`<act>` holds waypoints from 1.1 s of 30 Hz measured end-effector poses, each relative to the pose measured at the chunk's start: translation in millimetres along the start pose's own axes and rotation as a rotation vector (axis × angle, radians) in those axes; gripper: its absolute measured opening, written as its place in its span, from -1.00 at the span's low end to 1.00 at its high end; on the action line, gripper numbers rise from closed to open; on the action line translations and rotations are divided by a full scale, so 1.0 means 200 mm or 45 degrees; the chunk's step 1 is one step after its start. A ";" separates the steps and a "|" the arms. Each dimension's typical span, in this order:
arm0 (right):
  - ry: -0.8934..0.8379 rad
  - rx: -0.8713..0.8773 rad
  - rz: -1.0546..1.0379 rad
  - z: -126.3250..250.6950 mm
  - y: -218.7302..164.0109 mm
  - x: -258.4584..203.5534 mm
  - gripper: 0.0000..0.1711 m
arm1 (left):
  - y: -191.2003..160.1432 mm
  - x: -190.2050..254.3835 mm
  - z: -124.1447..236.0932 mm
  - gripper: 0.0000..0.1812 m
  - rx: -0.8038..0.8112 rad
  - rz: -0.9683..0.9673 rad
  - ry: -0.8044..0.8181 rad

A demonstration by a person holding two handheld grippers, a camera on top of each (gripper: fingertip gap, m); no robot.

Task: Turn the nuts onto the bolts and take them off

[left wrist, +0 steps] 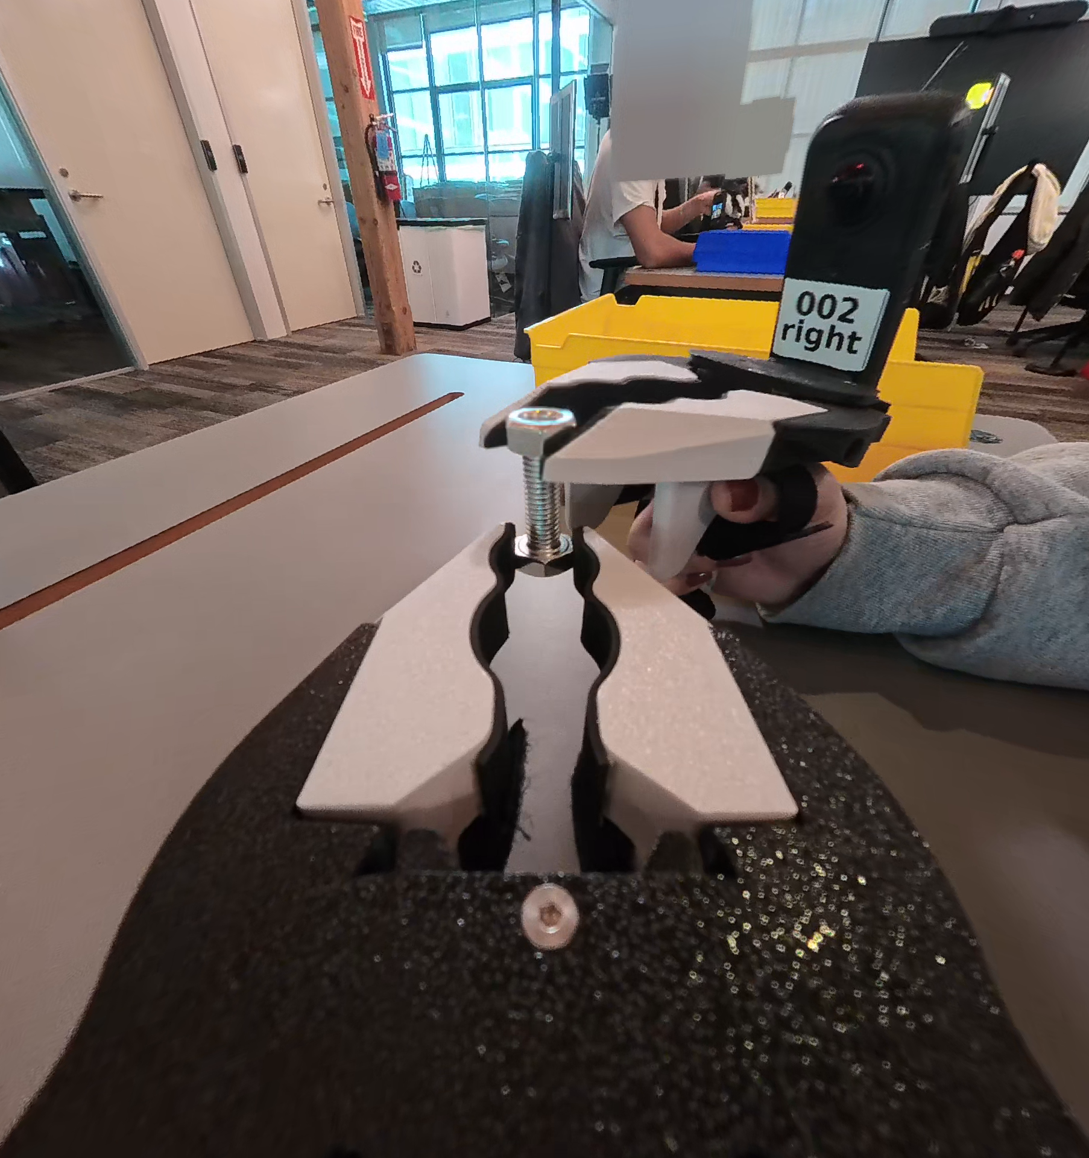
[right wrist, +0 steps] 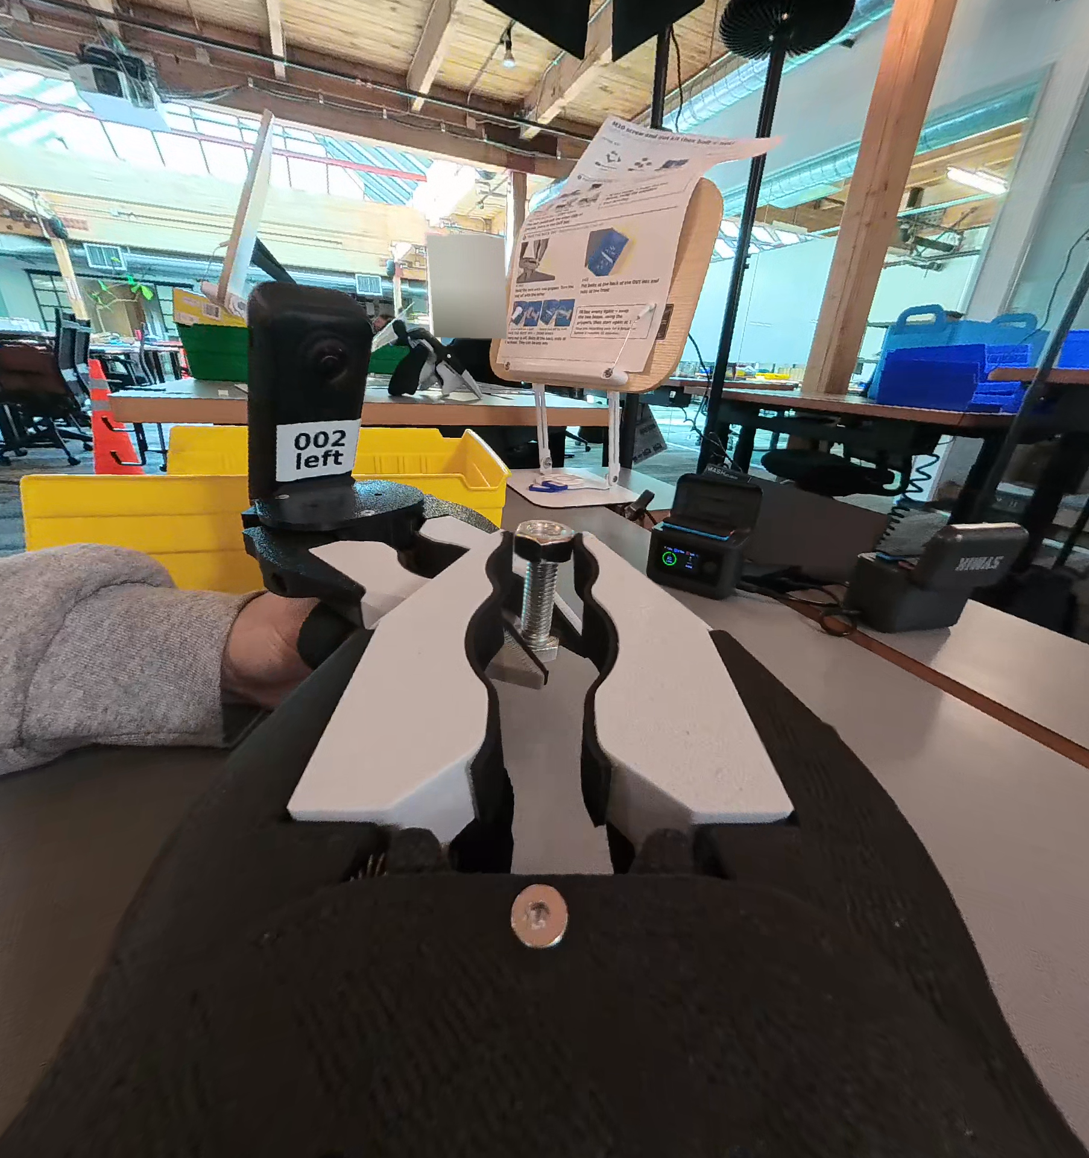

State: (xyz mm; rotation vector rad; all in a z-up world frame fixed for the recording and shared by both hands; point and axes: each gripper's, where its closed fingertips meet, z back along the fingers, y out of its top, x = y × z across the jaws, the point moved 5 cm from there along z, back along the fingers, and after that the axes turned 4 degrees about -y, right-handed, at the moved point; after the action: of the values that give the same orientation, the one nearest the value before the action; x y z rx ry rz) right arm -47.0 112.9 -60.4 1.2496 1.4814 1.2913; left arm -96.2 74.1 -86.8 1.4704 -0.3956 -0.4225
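Clamping hex nut in left gripper; right gripper pinching upright threaded steel bolt's head, wrists level.

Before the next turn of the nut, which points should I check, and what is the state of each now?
1. Right hand-held gripper shut on bolt head: ok.
2. Left hand-held gripper shut on nut: ok.
3. Bolt upright: ok.
4. Nut at the lower end of the thread: ok.
5. Nut threaded straight, not crossed: cannot tell.
6. Yellow bin clear of both grippers: ok.
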 end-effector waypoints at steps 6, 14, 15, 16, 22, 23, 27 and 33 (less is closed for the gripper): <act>-0.009 0.010 0.010 0.00 0.01 0.00 -0.59 | 0.01 -0.01 0.01 -0.82 0.009 0.010 0.011; 0.094 0.018 0.006 -0.01 0.02 -0.06 -0.37 | 0.01 -0.01 0.00 -0.82 0.007 0.019 0.013; 0.090 0.020 0.011 -0.01 0.03 -0.06 -0.36 | 0.01 -0.03 0.00 -0.82 0.017 0.035 0.036; 0.086 0.019 0.012 0.00 0.03 -0.05 -0.37 | 0.01 -0.05 0.01 -0.82 0.026 0.062 0.065; 0.112 0.006 -0.018 -0.02 0.03 -0.06 -0.31 | 0.00 -0.01 0.00 -0.82 -0.006 0.018 0.009; 0.123 -0.002 -0.012 -0.03 0.02 -0.07 -0.30 | -0.01 0.00 -0.01 -0.82 -0.027 -0.003 0.002; 0.105 -0.002 -0.016 -0.01 0.02 -0.06 -0.28 | 0.01 -0.07 0.02 -0.82 0.024 0.085 0.122; 0.113 -0.016 -0.032 -0.03 0.01 -0.06 -0.25 | -0.01 0.03 -0.02 -0.82 -0.035 0.013 -0.031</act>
State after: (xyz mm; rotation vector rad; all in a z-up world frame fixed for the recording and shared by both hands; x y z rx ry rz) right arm -49.2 99.8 -57.7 1.1759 1.5440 1.3523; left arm -89.2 73.3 -89.2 1.4373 -0.4147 -0.4367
